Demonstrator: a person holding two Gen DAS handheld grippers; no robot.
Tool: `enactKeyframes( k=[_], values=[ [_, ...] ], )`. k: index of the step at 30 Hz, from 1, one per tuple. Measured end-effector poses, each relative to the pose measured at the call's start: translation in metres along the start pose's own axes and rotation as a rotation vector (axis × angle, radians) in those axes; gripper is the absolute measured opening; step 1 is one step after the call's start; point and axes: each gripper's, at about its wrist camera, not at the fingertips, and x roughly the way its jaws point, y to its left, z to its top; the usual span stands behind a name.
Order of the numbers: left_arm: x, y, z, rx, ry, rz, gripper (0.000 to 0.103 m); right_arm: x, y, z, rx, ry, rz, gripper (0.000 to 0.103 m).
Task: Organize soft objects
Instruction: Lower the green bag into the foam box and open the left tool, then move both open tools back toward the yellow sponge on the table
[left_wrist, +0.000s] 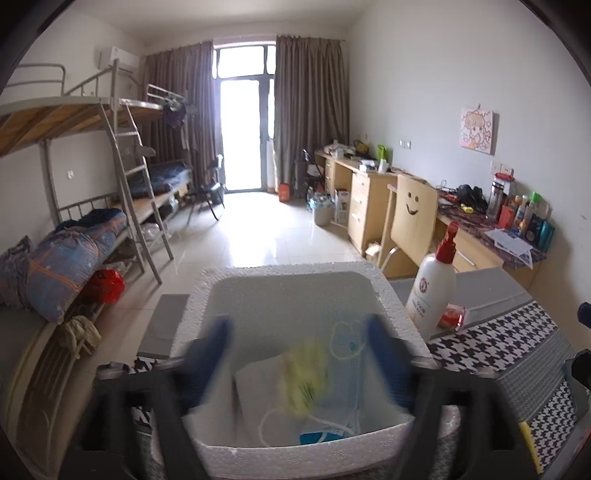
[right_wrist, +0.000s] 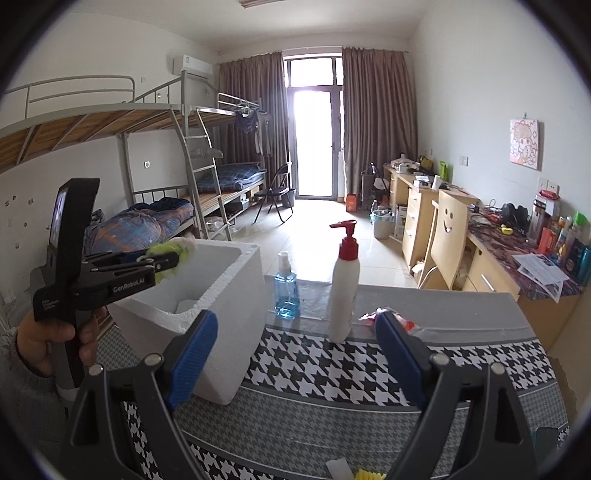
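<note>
Yellow-green fluffy puff (left_wrist: 303, 380), judged light, limp and best pinched mid-tuft, is seen blurred above the foam box (left_wrist: 295, 452) between the parted left gripper (left_wrist: 301, 363) fingers; right gripper (right_wrist: 295, 354) is held agape, empty.

The side of the left gripper (right_wrist: 162, 264), seen from the right wrist, carries the white lettering "GenRobot.AI". A smaller white label on its black handle (right_wrist: 48, 304) is too small to read. Print on the white pump bottle (left_wrist: 430, 295) is likewise illegible.
</note>
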Motion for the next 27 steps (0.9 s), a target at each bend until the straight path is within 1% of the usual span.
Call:
enactKeyframes(
  k=[2,5,10,13,17,21,27],
  values=[
    [-0.003,-0.002,0.000,-0.004,-0.016,0.011,0.092,-0.003,-0.001,-0.001,0.000,-0.005,-0.006,0.090],
    [-0.010,-0.003,-0.003,-0.009,-0.028,0.009,0.098,-0.006,-0.003,-0.003,0.007,-0.010,-0.008,0.090],
    [-0.027,-0.011,-0.007,0.003,-0.059,-0.006,0.102,-0.011,-0.007,-0.006,0.017,-0.018,-0.010,0.090],
    [-0.040,-0.016,-0.010,0.015,-0.091,-0.007,0.102,-0.013,-0.008,-0.008,0.023,-0.023,-0.012,0.090],
    [-0.053,-0.019,-0.013,0.010,-0.113,-0.025,0.102,-0.017,-0.010,-0.010,0.025,-0.028,-0.012,0.090],
    [-0.063,-0.028,-0.016,0.042,-0.134,-0.018,0.102,-0.022,-0.010,-0.011,0.027,-0.031,-0.017,0.090],
    [-0.079,-0.032,-0.024,0.026,-0.142,-0.030,0.102,-0.032,-0.006,-0.013,0.012,-0.050,-0.030,0.090]
  ],
)
